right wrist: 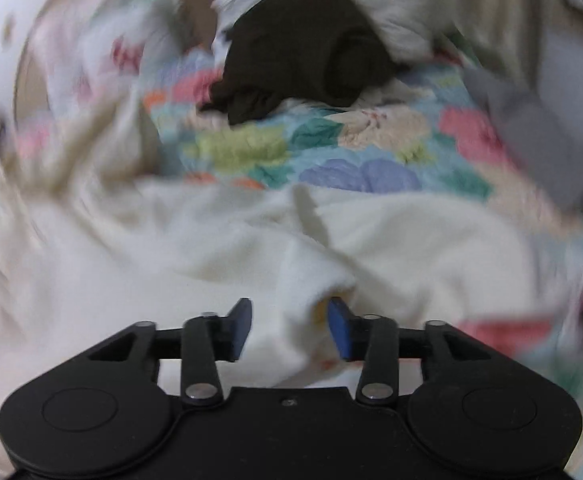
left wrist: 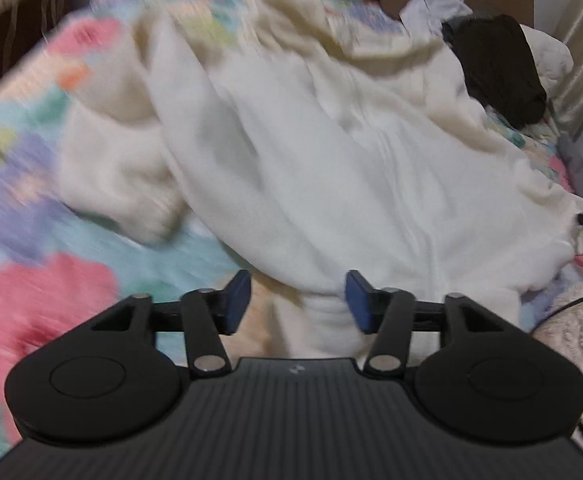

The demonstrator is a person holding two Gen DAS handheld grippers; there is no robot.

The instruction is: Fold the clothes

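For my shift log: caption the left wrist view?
Left gripper straddles a bunched white garment on the floral bedspread.

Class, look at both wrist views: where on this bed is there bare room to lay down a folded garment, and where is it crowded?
Bare floral bedspread lies left of the white fleece garment, and again in a strip between it and the dark garment. The far corner, around the dark garment and other clothes, is crowded.

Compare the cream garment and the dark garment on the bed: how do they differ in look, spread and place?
The cream garment is pale and fleecy; the dark garment is brown-black. The cream garment spreads wide across the floral bedspread; the dark garment sits bunched in a small heap. Cream cloth lies between the jaws of the left gripper and right gripper; the dark garment lies far off. Both are unfolded.
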